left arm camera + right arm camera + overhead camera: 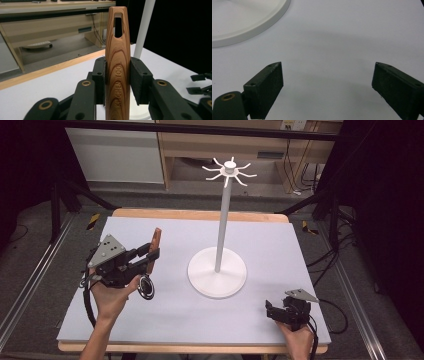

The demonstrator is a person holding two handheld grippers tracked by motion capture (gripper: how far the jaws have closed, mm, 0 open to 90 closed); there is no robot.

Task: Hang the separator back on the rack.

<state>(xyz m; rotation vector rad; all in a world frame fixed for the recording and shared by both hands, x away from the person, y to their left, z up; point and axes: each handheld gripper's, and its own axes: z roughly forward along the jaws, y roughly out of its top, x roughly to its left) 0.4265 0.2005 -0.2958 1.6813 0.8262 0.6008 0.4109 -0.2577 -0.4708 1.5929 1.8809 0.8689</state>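
The left gripper clamps a wooden kitchen tool handle near the white hook stand, while the right gripper rests wide open.

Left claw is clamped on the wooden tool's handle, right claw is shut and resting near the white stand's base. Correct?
Not quite. The right claw is open: the right gripper view shows its jaws standing wide apart over the bare table, with nothing between them. The rest holds: the left claw is clamped on the wooden tool, and the white stand's base is close by.
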